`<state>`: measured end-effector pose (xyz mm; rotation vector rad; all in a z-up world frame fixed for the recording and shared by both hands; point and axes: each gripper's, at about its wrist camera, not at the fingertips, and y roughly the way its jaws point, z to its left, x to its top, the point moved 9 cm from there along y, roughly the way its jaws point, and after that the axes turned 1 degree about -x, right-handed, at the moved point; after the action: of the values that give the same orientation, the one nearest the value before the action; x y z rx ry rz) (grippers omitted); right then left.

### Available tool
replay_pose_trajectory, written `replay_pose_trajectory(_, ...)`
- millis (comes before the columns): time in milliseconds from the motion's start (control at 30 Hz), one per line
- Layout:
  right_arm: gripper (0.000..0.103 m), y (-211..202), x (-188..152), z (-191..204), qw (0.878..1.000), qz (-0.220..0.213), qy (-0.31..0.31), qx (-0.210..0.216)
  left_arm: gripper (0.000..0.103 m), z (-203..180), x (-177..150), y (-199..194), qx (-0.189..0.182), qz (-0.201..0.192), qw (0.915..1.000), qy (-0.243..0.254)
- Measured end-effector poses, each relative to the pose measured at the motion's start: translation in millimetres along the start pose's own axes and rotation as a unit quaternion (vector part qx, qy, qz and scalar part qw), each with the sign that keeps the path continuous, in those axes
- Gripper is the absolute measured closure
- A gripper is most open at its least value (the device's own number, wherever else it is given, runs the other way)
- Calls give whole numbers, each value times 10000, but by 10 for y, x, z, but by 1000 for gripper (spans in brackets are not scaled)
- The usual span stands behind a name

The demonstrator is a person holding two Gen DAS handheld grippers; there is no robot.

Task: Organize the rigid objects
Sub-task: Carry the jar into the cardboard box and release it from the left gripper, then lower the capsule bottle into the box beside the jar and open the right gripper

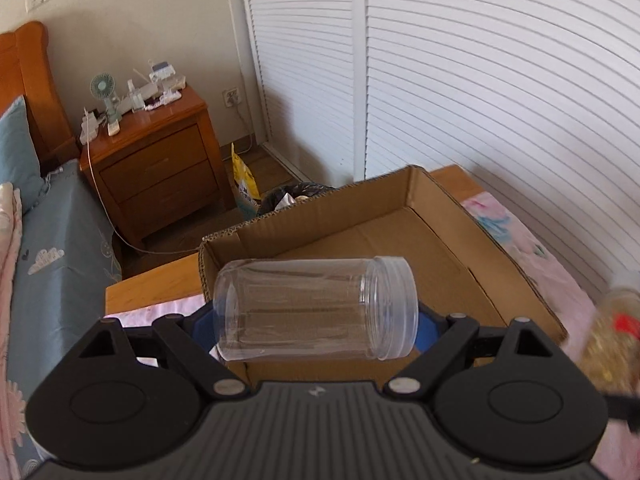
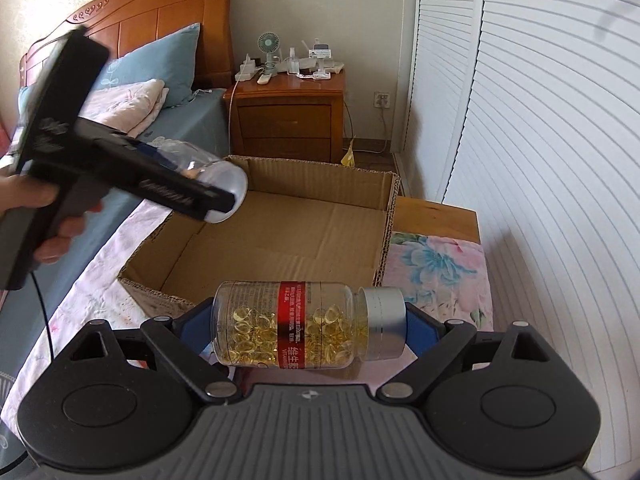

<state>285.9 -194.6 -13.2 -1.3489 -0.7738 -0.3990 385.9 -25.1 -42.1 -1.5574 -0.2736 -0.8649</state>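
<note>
My left gripper (image 1: 316, 316) is shut end to end on an empty clear plastic jar (image 1: 312, 308), which lies sideways over the near edge of an open cardboard box (image 1: 440, 248). My right gripper (image 2: 310, 326) is shut on a clear bottle of yellow capsules (image 2: 288, 326) with a red label and a silver cap, held sideways just short of the box (image 2: 304, 220). In the right wrist view the left gripper (image 2: 224, 194) with the clear jar (image 2: 224, 184) hangs over the box's left wall, a hand on its handle. The capsule bottle (image 1: 612, 340) shows blurred at the right edge of the left wrist view.
The box sits on a bed with a pink floral sheet (image 2: 440, 264) and holds nothing visible inside. A wooden nightstand (image 1: 156, 160) with a small fan and clutter stands behind. White louvred closet doors (image 1: 480, 100) line the right side. A black bin bag (image 1: 296, 196) lies beyond the box.
</note>
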Motion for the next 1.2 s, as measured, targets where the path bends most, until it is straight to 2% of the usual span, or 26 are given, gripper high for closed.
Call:
replay_pose_trajectory(100, 7, 37, 14, -25, 10000, 16, 29, -38, 11, 74, 44, 158, 129, 26, 9998, -162)
replay_pose_trajectory(233, 7, 75, 10, -29, 10000, 58, 26, -70, 11, 152, -21, 174, 53, 64, 9992, -396)
replay_pose_trajectory(467, 7, 99, 25, 50, 9999, 110, -39, -101, 8, 128, -211, -227, 159, -152, 9998, -35)
replay_pose_trajectory(667, 7, 120, 73, 136, 9998, 124, -78, -132, 4, 73, -572, -633, 180, -253, 9994, 139)
replay_pose_trajectory(800, 7, 163, 117, 194, 9997, 158, -76, -154, 2, 28, -872, -890, 187, -472, 9986, 111)
replay_pose_trajectory(933, 7, 234, 178, 253, 9996, 195, -122, -191, 1, 26, -1155, -1048, 208, -698, 9973, -106)
replay_pose_trajectory(1067, 7, 372, 265, 275, 9994, 250, -78, -241, 1, 32, -1422, -1093, 44, -618, 9973, -393)
replay_pose_trajectory(1200, 7, 567, 390, 260, 9991, 315, -8, -278, 1, 52, -1623, -1121, 294, -620, 9961, -563)
